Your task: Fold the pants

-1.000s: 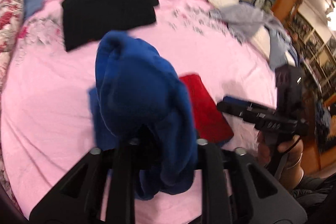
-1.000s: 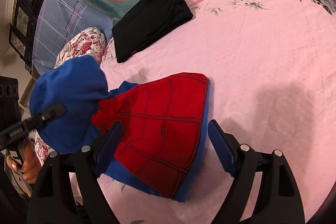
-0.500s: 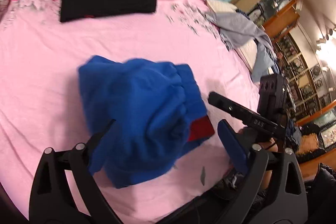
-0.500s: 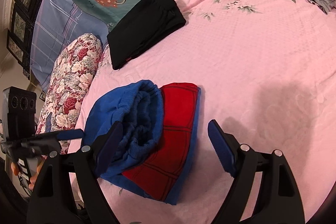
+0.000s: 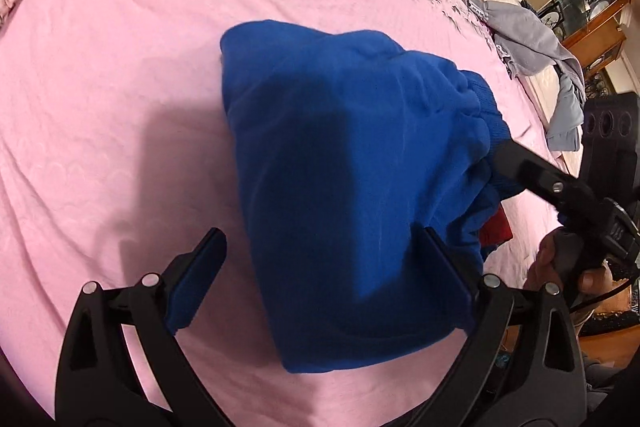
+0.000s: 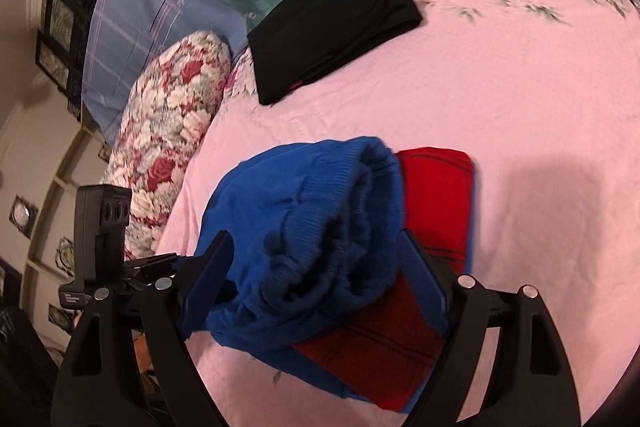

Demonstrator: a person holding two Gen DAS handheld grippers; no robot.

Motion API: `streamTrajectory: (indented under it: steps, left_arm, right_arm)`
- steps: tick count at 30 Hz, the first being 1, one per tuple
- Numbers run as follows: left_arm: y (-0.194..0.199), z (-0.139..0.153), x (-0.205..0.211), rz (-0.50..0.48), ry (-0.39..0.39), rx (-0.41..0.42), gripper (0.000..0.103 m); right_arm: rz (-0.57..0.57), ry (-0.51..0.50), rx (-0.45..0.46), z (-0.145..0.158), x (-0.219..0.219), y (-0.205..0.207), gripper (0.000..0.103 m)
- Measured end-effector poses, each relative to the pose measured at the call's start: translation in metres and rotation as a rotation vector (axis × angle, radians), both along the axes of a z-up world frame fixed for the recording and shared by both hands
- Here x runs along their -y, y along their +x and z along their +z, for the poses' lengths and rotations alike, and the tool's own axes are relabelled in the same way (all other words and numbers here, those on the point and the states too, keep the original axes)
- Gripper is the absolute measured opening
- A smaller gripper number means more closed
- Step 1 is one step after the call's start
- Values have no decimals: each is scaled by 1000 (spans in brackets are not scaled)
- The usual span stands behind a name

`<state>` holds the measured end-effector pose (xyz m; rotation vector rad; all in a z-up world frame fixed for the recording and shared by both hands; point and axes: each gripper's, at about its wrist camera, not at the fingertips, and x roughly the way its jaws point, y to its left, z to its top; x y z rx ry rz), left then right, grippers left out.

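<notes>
Your left gripper (image 5: 320, 283) stands released, jaws wide over the blue-and-red pants (image 5: 352, 187) lying folded on the pink bed (image 5: 100, 107). Your right gripper (image 6: 316, 279) is spread too, its fingers straddling the bunched waistband without pinching it.

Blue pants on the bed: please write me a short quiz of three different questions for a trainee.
1. True or false: the left gripper is shut on the blue pants.
2. Which colour shows under the blue fold? A green, B red, C white.
3. Fill in: the folded black garment lies on the ____ sheet.

Key: 1 false, it is open. 2 B, the red part. 3 pink.
</notes>
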<state>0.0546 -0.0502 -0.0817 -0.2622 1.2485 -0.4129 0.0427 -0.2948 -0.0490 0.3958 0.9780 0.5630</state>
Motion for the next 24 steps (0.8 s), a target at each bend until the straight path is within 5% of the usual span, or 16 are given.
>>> streamTrajectory:
  steps: [4,6,13,15,19,24]
  left_arm:
    - [1,-4,2,3,-6,-8,97]
    - [1,-3,0,13,-13,-13,97]
    - [1,25,-37,111,-90,42,97]
    - [-1,34,-48,159,-90,68,97]
    - [1,34,-51,181,-90,68,97]
    - [11,2,-22,109,-57,3,100]
  right_arm:
    - [46,-96,-37,-13,-25,11,63]
    - [58,-93,-46,-20,-28,15,43]
    - [99,1,61,14,-27,-1,20]
    - [136,54,127,36,-29,-12,17]
    - [125,-2,232,61,-25,-34,17]
    - [31,-122,96,19,4,-24,20]
